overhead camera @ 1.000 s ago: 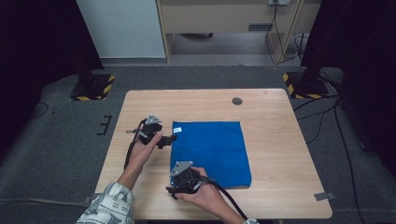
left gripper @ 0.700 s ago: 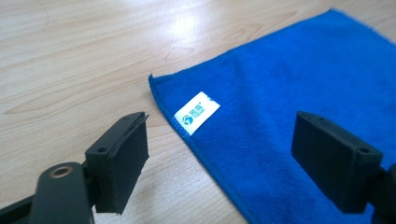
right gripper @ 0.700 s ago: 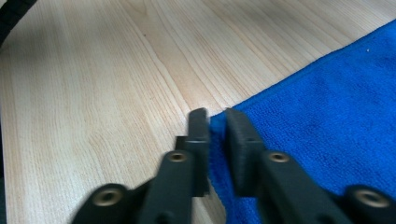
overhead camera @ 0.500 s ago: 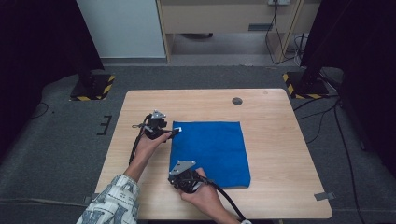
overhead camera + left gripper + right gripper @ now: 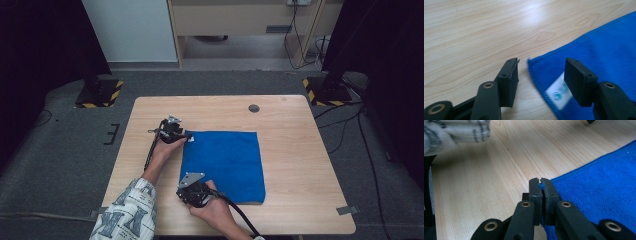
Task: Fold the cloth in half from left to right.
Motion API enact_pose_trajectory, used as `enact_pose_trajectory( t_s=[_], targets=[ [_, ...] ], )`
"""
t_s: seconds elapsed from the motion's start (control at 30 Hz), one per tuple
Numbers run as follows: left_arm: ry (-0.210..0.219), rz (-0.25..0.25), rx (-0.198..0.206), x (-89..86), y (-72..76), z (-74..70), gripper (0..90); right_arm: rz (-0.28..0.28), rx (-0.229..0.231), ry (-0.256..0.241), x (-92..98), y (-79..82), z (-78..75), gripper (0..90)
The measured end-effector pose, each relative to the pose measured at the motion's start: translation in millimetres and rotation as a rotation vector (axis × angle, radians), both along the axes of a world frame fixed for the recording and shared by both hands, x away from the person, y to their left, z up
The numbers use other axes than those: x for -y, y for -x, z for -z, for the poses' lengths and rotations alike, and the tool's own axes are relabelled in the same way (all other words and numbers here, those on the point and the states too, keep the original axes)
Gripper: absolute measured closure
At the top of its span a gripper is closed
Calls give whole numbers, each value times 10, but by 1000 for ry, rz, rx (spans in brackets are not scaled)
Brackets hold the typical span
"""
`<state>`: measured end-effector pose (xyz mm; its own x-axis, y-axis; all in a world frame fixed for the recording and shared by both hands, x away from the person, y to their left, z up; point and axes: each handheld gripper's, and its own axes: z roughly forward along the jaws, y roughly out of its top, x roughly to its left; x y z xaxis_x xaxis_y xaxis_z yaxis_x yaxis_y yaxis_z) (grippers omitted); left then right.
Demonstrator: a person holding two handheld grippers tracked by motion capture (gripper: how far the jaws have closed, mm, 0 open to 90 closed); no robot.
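We find a blue microfibre cloth (image 5: 223, 165) lying flat on the wooden table (image 5: 295, 150), square in outline, with a nappy pile and a stitched hem. The left gripper (image 5: 540, 75) stands with its jaws apart, straddling the cloth's far-left corner; one jaw sits over bare wood, the other over the cloth beside a white label (image 5: 557, 93) sewn at the hem. The right gripper (image 5: 540, 185) has its jaws pressed together on the cloth's near-left corner, blue fabric showing between the pads. To the left of both grippers we note open pale woodgrain, smooth and faintly glossy. A patterned sleeve (image 5: 456, 132) lies beyond the right gripper. Past the cloth's far edge a small round dark grommet (image 5: 254, 108) sits in the tabletop.
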<state>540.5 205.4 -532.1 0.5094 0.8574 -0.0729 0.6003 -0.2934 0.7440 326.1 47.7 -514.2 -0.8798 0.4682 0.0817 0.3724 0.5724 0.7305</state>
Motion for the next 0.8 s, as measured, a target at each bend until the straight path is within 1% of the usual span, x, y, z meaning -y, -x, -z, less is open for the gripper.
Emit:
enact_pose_trajectory(
  t_s=[0.03, 0.07, 0.1, 0.13, 0.17, 0.2, 0.23, 0.3, 0.33, 0.4, 0.47, 0.5, 0.57, 0.63, 0.73, 0.8],
  targets=[
    [11, -3, -2, -6, -16, 1, 477, 0, -1, -1, 0, 1, 0, 880],
    [0, -4, -7, -7, -42, 1, 480, 0, -2, -3, 0, 0, 1, 879],
    [-13, -7, -4, -9, -51, 5, 484, 3, -2, -8, 0, -2, -2, 879],
    [-14, -16, 5, -16, -59, 13, 503, 5, -2, -7, 0, -2, -4, 879],
    [7, -20, 2, -29, -66, 17, 537, 6, -2, -9, 0, -2, -6, 880],
    [19, -17, -1, -32, -65, 20, 581, 7, 0, -10, 2, -2, -6, 879],
    [22, -11, -2, -26, -61, 19, 600, 7, -2, -13, 5, -1, -8, 879],
    [12, 13, -6, -3, -48, 12, 672, 13, -3, -15, 5, 5, -8, 878],
    [15, 20, -13, 2, -44, 8, 717, 11, -2, -15, 5, 7, -6, 878],
    [36, 38, -28, 22, -34, 10, 791, 10, 0, -15, 2, 13, -6, 878],
    [44, 47, -34, 32, -34, 12, 868, 11, 5, -17, 1, 21, -13, 880],
    [49, 45, -35, 30, -36, 12, 886, 11, 10, -16, 3, 25, -17, 881],
    [63, 43, -42, 15, -35, 1, 893, 13, 15, -18, 10, 33, -31, 882],
    [57, 43, -41, -3, -22, -34, 895, 19, 17, -21, 17, 41, -54, 883],
    [57, 42, -25, -46, 11, -144, 896, 26, 32, -25, 4, 68, -88, 883],
    [51, 44, -22, -67, 27, -191, 897, 26, 43, -24, -14, 95, -111, 884]
  ],
)
